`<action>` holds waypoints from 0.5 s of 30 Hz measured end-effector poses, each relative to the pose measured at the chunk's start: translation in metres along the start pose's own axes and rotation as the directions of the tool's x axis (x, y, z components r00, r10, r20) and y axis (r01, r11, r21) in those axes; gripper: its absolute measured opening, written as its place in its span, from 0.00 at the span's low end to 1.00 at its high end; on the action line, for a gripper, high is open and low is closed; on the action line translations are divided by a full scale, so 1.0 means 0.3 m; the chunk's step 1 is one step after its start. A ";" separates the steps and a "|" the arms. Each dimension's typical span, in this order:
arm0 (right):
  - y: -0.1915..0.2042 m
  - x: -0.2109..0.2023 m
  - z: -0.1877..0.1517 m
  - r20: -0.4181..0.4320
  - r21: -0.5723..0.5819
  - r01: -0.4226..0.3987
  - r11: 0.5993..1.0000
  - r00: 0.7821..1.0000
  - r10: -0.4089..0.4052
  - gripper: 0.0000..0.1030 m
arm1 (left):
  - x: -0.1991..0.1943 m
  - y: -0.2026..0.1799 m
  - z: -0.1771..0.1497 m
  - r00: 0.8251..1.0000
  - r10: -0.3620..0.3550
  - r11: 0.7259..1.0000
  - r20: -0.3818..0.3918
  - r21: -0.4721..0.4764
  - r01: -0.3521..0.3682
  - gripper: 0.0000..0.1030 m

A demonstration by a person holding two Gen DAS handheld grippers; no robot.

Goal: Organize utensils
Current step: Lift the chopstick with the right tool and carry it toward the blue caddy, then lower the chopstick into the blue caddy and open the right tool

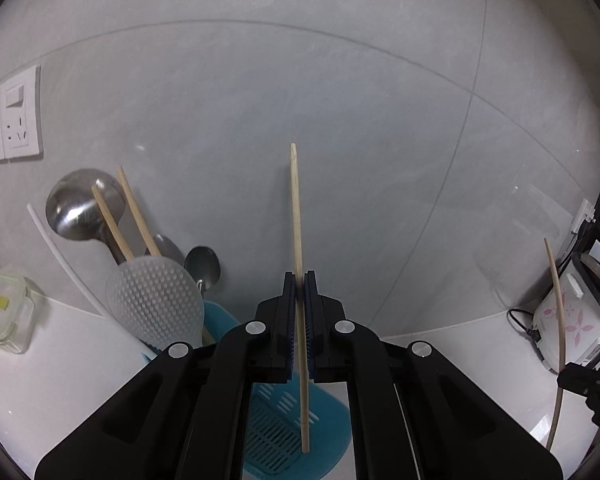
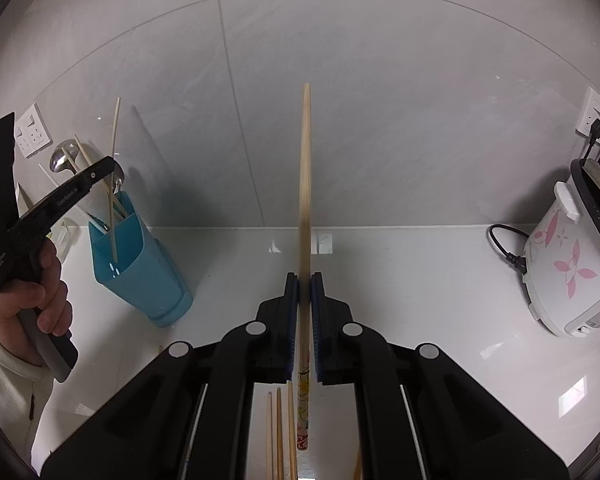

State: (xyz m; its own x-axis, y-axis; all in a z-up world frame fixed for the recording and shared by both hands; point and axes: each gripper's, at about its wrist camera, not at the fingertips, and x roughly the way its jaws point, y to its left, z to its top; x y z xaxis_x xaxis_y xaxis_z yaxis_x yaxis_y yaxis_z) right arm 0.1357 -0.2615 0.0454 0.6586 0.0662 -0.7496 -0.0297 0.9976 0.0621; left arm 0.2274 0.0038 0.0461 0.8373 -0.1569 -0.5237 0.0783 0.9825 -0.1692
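Note:
In the left wrist view my left gripper [image 1: 299, 274] is shut on a pale wooden chopstick [image 1: 297, 208] that stands upright over the blue utensil holder [image 1: 328, 420]. From the right wrist view the left gripper [image 2: 109, 165] keeps that chopstick's [image 2: 114, 200] lower end inside the holder [image 2: 140, 272]. My right gripper [image 2: 305, 276] is shut on a longer chopstick [image 2: 306, 184] with a printed lower end, held upright above the counter. It also shows at the right edge of the left wrist view as the right gripper [image 1: 563, 378] with its chopstick [image 1: 558, 304].
The holder carries a steel ladle [image 1: 82, 204], two chopsticks [image 1: 140, 216], a slotted plastic spatula [image 1: 156, 300] and a spoon [image 1: 204, 264]. Several chopsticks [image 2: 278, 432] lie on the white counter [image 2: 420, 280]. A flowered rice cooker [image 2: 568, 268] stands right, a lidded box [image 1: 4, 312] left.

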 end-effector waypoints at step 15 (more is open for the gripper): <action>0.031 0.027 0.006 -0.015 -0.018 -0.030 0.999 0.999 0.030 0.06 | 0.029 0.026 -0.090 0.991 0.085 0.996 -0.102 0.036 -0.081 0.07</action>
State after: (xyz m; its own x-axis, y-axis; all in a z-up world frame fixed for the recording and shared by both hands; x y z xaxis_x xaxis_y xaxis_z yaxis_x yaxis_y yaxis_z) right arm 0.1420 -0.2518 0.0411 0.6464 0.0964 -0.7569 -0.0635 0.9953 0.0726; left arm 0.2206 0.0073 0.0178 0.7816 -0.0827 -0.6182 0.0291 0.9949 -0.0963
